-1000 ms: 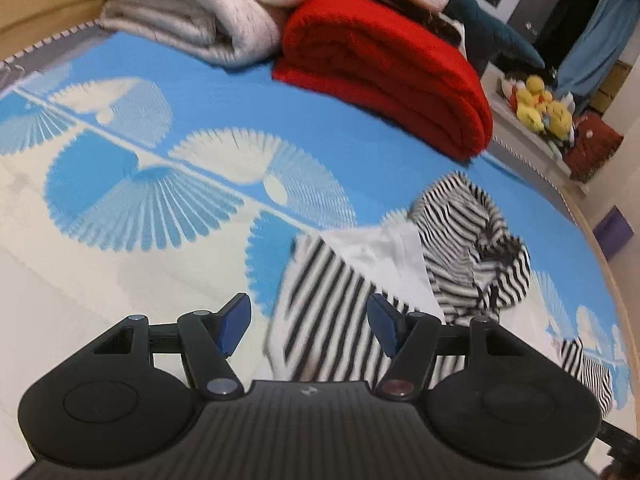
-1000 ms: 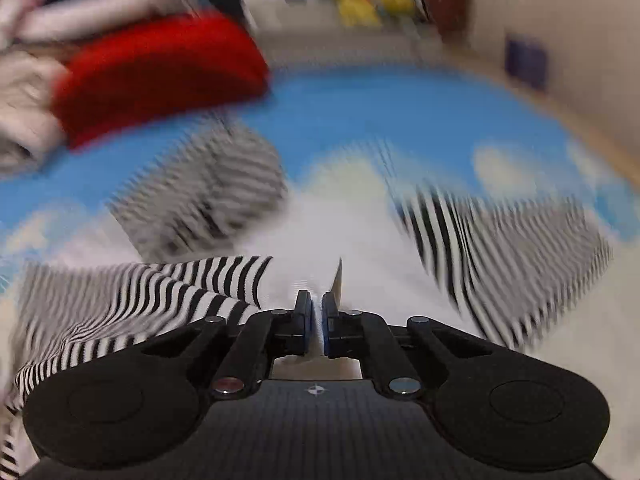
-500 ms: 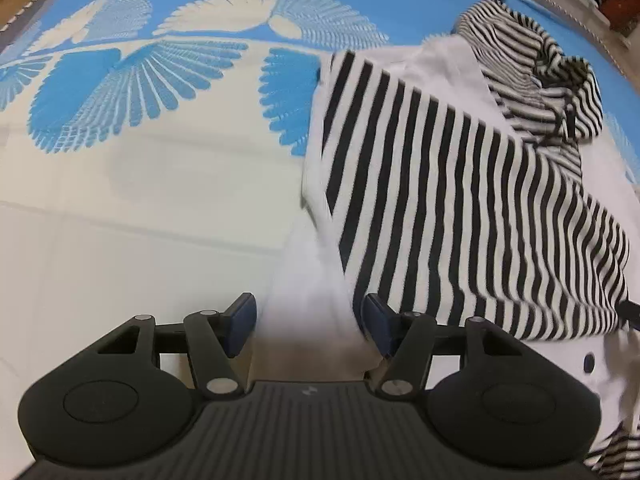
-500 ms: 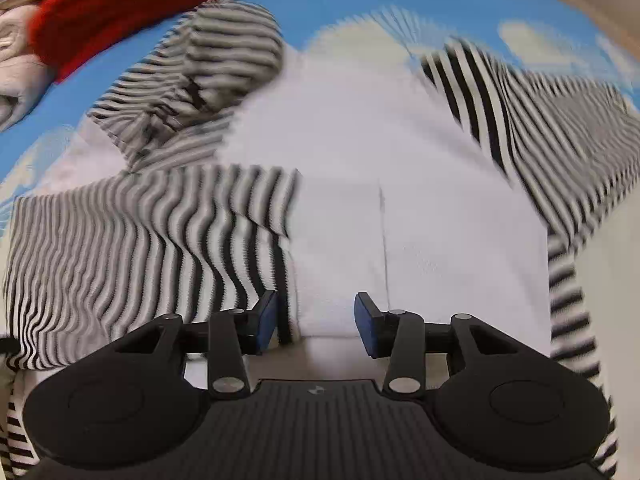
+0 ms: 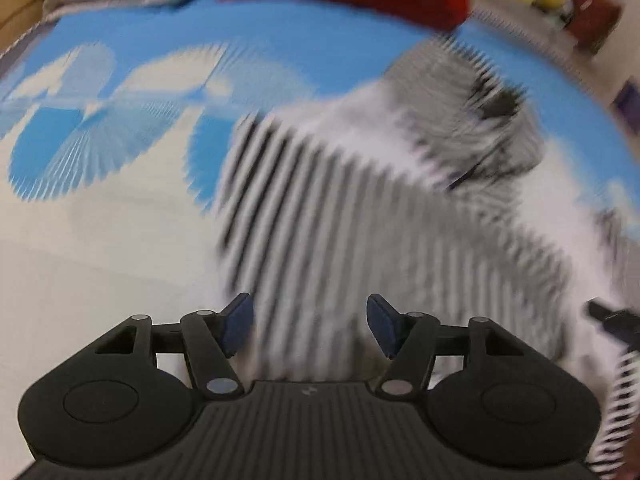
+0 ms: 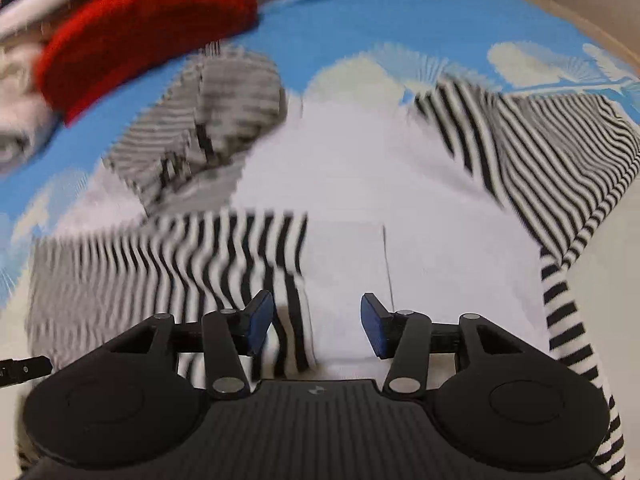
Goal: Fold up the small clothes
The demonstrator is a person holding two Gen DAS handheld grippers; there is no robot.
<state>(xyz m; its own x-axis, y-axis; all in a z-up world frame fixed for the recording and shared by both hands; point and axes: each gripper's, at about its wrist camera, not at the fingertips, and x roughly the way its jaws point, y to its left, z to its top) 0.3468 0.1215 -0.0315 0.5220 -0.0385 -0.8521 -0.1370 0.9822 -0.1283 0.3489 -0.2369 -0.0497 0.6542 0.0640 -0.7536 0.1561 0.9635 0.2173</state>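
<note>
The striped top (image 6: 360, 184) was seen spread on the blue patterned mat (image 6: 400, 16), its white body facing up, one striped sleeve (image 6: 168, 256) folded across the body and the other sleeve (image 6: 560, 152) left flung out to the far side. The hood (image 6: 224, 120) was bunched at the top's upper end, just short of the red blanket (image 6: 140, 28).

The right tongs (image 6: 316, 324) were held apart over the hem of the top, nothing gripped between them. The left tongs (image 5: 308, 328) were likewise held apart over the folded sleeve, empty, in a view heavily smeared by motion.

Trouble could be foreseen in a few places. With both views blurred, a hurried bite could be taken on two layers of the top instead of one, and the folded sleeve could be dragged out of place. The unfolded sleeve could be left trailing, so a lopsided bundle might be produced. The bunched hood, if not flattened, could be trapped inside the fold as a lump. A sweep toward the red blanket could also snag it.
</note>
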